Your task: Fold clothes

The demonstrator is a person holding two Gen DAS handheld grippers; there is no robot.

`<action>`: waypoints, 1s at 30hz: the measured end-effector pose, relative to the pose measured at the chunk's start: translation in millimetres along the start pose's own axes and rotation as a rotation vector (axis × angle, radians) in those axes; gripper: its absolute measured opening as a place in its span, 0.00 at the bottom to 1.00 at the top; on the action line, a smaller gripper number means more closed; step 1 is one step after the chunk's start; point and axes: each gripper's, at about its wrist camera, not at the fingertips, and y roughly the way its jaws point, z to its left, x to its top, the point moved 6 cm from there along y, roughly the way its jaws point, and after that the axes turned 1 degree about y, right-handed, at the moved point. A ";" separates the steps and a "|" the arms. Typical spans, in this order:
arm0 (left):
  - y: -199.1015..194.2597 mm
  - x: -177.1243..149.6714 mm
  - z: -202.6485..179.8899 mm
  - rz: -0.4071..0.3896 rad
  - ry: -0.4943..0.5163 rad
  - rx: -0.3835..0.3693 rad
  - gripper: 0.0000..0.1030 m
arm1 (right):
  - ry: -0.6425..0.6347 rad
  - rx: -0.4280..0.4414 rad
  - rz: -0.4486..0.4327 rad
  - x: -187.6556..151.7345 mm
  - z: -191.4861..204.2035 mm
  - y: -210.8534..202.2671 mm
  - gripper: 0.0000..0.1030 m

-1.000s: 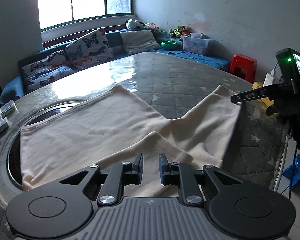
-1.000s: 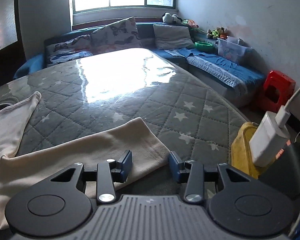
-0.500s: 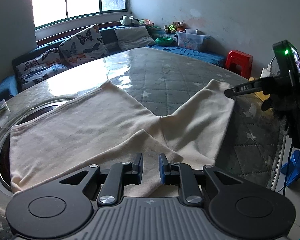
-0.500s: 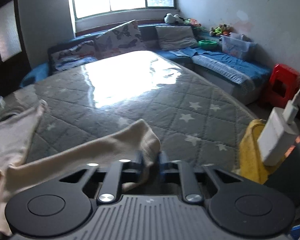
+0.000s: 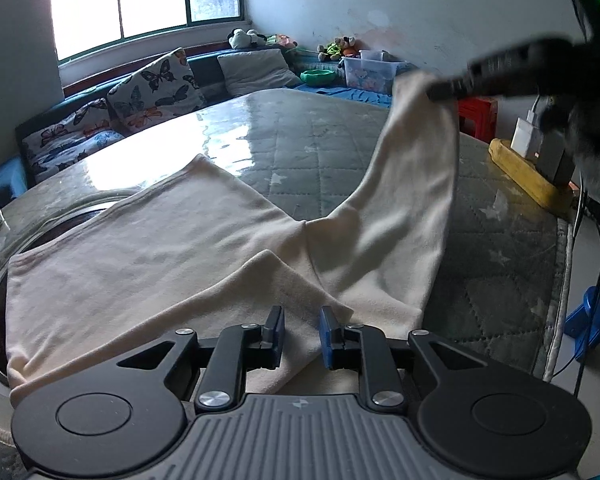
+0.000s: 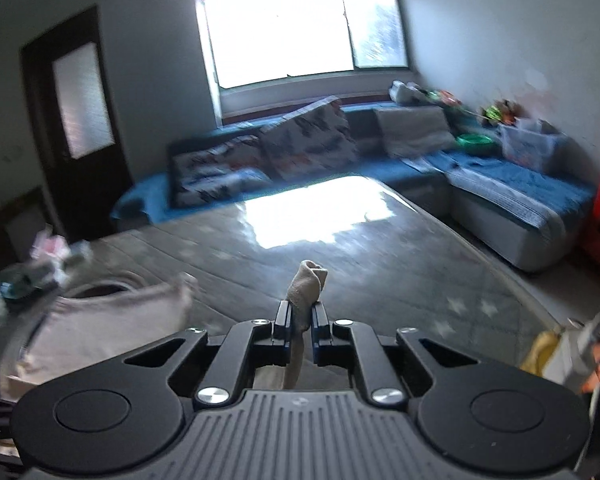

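Note:
A cream garment [image 5: 148, 252] lies spread on the grey quilted table [image 5: 320, 148]. My left gripper [image 5: 301, 330] is low over a folded cream flap at the near edge, its jaws a little apart with cloth between them; I cannot tell if it grips. My right gripper [image 6: 300, 316] is shut on the end of the garment's far strip [image 6: 306, 280] and holds it high above the table. In the left wrist view the right gripper [image 5: 440, 94] shows at the upper right with the strip [image 5: 412, 184] hanging from it.
A blue sofa [image 6: 500, 184] with butterfly cushions [image 5: 156, 88] runs along the far side and right. A red stool [image 5: 478, 114], a yellow object with a charger [image 5: 528, 168] and a blue object [image 5: 592, 320] stand off the table's right edge. Clutter lies at the left [image 6: 40, 264].
My right gripper shut on the strip's end and lifted it up off the table. My left gripper has stayed over the near flap.

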 end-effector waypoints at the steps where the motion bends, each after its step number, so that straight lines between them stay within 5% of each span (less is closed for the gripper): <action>1: 0.0 0.0 0.1 -0.001 0.000 -0.001 0.20 | -0.004 0.015 -0.007 3.9 4.9 -2.7 0.08; 16: -46.0 -10.0 43.6 -0.060 -0.084 0.081 0.21 | -0.184 0.332 -0.046 45.9 141.2 -35.9 0.08; 30: -105.2 -69.0 123.0 -0.078 -0.300 0.256 0.21 | -0.386 0.551 0.137 -19.9 274.3 -12.3 0.08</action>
